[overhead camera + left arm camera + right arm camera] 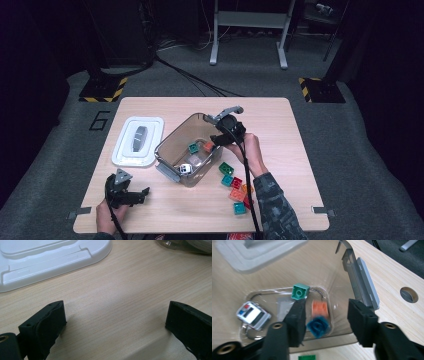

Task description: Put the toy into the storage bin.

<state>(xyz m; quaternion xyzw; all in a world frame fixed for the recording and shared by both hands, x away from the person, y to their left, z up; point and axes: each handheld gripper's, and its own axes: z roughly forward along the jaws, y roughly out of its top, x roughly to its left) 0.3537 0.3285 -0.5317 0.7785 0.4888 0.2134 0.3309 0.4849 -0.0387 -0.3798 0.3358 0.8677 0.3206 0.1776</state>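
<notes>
Your high cam sits above your edge of the table (pixel 280 110), looking forward and down, far enough to catch the whole top. Your left gripper cam hugs the wood near the left front corner, facing the white lid (pixel 50 260). Your right one looks down into the clear bin (pixel 359 272); the high cam shares both.

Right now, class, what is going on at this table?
A person is dropping small plastic bricks into a clear plastic box. The right tongs hang over it, jaws apart, and a blurred blue brick is falling in beside a green brick, an orange brick and a white toy car. The left tongs rest open near the white lid.
</notes>
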